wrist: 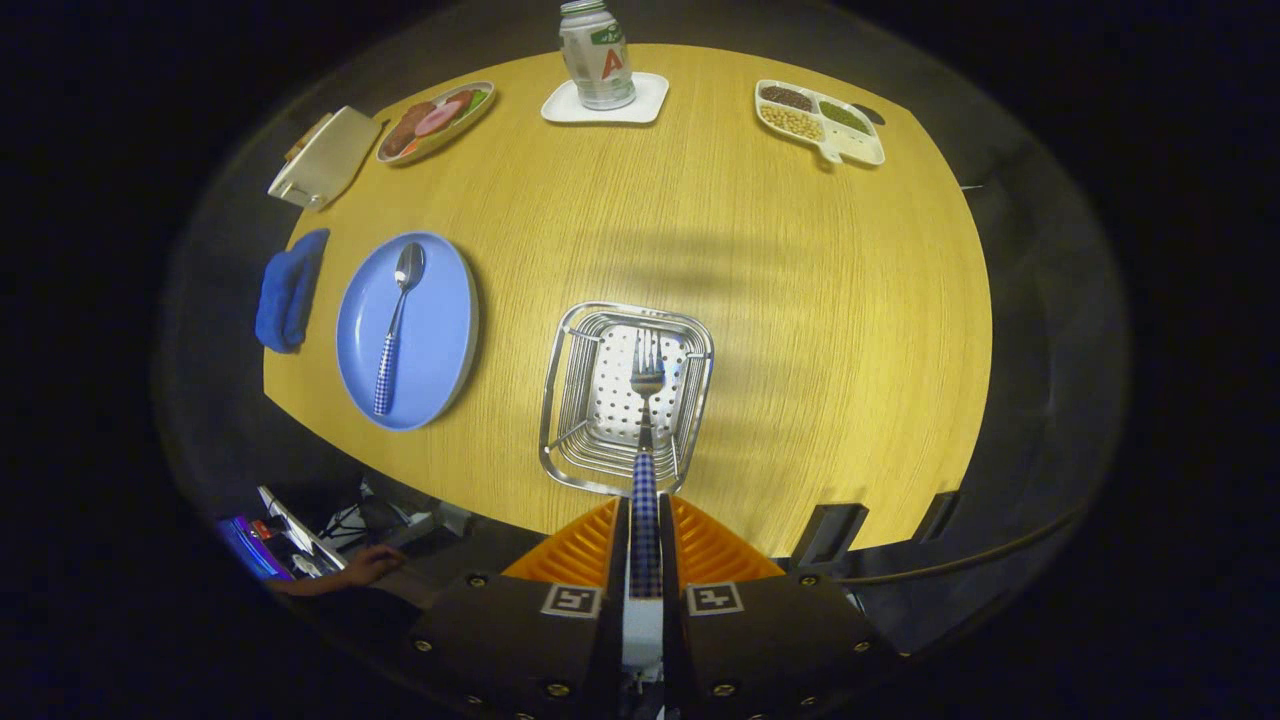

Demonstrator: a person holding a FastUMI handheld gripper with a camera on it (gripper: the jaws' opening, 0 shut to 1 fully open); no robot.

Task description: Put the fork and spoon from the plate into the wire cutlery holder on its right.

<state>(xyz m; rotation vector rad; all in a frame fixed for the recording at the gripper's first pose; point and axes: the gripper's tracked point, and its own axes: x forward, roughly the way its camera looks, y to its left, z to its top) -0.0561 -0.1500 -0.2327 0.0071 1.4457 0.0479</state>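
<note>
Fork [647, 400] is clamped by its checked handle in my hand-held gripper [645, 535], tines over the wire cutlery holder [560, 400] at 12 o'clock; released tilted, it may catch the rim.

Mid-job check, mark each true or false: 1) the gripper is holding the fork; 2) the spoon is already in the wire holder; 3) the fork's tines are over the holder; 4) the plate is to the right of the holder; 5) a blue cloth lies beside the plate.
1) True: the gripper is shut on the fork by its checked handle.
2) False: the spoon lies on the blue plate.
3) True: the tines sit over the wire cutlery holder.
4) False: the plate is left of the holder.
5) True: the blue cloth lies just left of the plate.
</note>
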